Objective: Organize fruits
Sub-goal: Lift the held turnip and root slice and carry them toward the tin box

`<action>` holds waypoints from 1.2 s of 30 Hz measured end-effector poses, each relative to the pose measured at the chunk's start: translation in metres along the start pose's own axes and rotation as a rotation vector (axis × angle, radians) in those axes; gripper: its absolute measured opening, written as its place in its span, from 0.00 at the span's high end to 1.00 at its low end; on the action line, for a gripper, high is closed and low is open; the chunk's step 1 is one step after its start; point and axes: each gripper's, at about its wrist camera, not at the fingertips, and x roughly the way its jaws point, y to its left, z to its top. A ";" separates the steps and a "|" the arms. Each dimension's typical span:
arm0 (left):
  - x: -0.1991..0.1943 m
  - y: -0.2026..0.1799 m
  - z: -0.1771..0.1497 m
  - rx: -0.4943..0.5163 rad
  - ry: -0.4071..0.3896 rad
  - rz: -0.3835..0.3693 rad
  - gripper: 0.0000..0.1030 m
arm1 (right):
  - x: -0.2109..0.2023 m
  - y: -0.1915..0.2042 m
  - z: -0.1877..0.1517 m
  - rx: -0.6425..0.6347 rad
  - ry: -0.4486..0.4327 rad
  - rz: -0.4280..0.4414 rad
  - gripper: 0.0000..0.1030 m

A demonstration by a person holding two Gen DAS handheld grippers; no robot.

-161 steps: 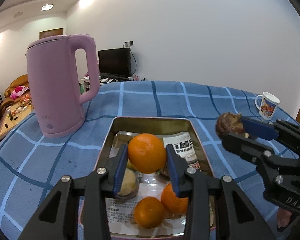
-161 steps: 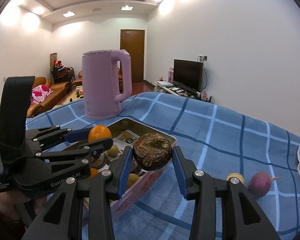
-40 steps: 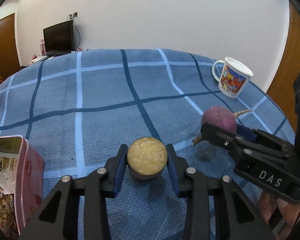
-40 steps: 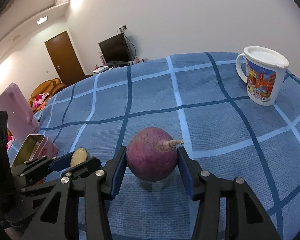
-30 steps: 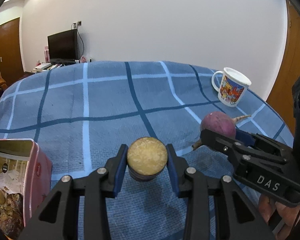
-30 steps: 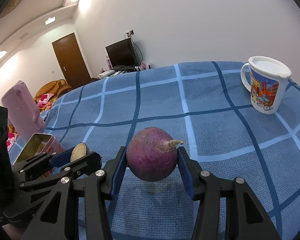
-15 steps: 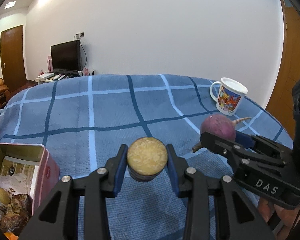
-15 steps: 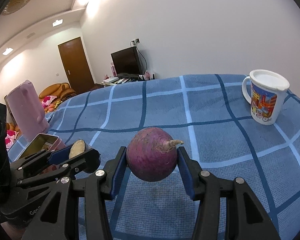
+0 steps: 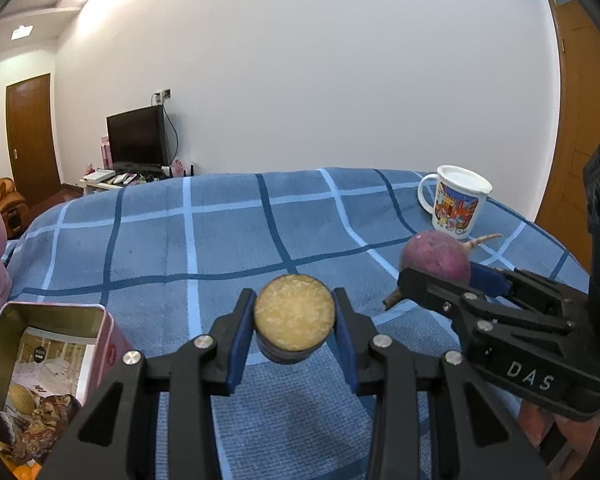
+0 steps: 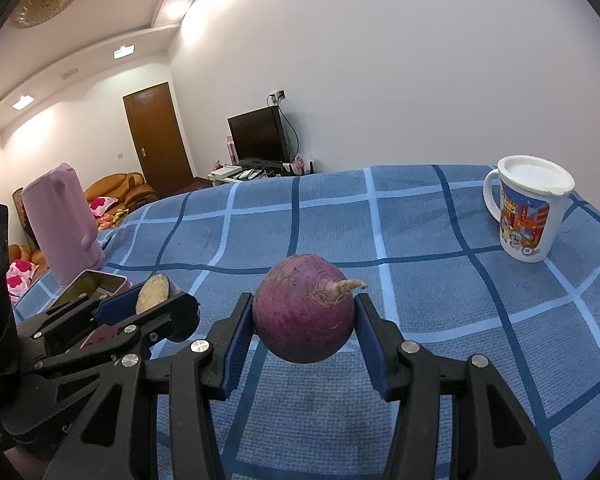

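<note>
Both grippers have lifted since earlier. Left view: left gripper [image 9: 294, 330] clamps a yellow-faced fruit slice [image 9: 294, 318] right of the tin [image 9: 40, 312]. Right view: right gripper [image 10: 304, 332] clamps a purple radish [image 10: 304, 308], well left of the mug [image 10: 528, 208].

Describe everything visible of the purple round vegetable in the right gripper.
The purple radish-like root is round, with dull reddish-purple skin, fine root hairs and a short tan stub pointing right. The right gripper is shut on it, a blue pad pressing each side. It hangs clear above the blue checked tablecloth, nothing else touching it. From the left wrist view it sits right of the cut piece in the left gripper.
</note>
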 end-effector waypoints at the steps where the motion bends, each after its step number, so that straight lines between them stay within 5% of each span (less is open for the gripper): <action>1: -0.001 0.000 0.000 0.000 -0.005 0.002 0.62 | -0.001 0.001 0.000 -0.003 -0.005 -0.003 0.50; 36: -0.032 -0.005 -0.008 0.047 -0.128 0.063 0.62 | -0.028 0.017 -0.006 -0.090 -0.119 -0.038 0.50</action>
